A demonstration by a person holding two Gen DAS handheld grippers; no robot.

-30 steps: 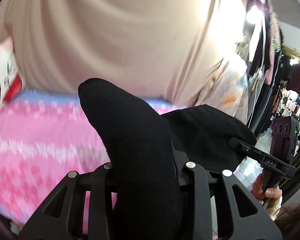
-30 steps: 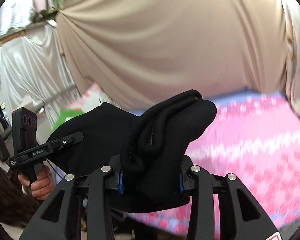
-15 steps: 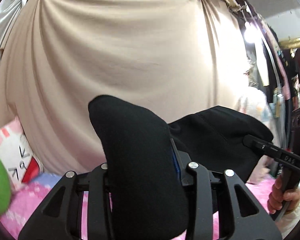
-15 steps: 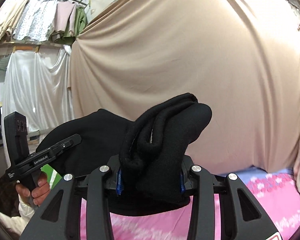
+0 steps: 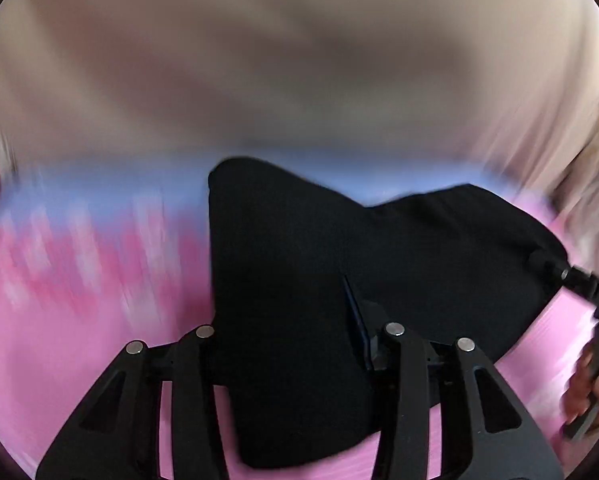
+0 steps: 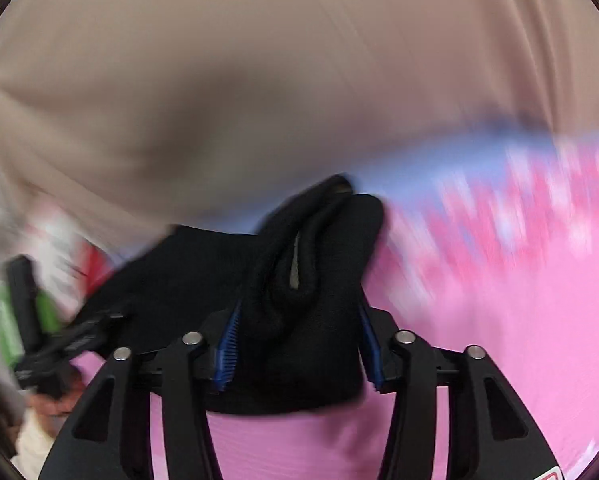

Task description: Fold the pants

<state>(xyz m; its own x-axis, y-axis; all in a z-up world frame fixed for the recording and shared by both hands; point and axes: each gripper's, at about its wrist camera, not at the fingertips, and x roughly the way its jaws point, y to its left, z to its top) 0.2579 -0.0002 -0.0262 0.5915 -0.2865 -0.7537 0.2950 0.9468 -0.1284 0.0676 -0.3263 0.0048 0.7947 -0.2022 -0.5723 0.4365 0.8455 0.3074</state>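
Note:
The black pants point(image 5: 291, 280) hang stretched between my two grippers above a pink patterned bed cover point(image 5: 79, 312). My left gripper point(image 5: 299, 344) is shut on one bunched end of the pants. My right gripper point(image 6: 299, 344) is shut on the other bunched end point(image 6: 315, 264), whose folded edges stick up between the blue pads point(image 6: 227, 344). The right gripper shows at the right edge of the left wrist view point(image 5: 587, 296), and the left gripper shows at the left of the right wrist view point(image 6: 59, 344). Both views are motion-blurred.
A beige curtain point(image 5: 299, 60) hangs behind the bed. The bed cover point(image 6: 519, 320) has a blue far border point(image 6: 459, 168). A red and white cushion point(image 6: 83, 256) and something green point(image 6: 47, 312) lie at the bed's left end.
Both grippers have swung down from facing the curtain toward the pink bed, still holding the pants. The pants have come down with them.

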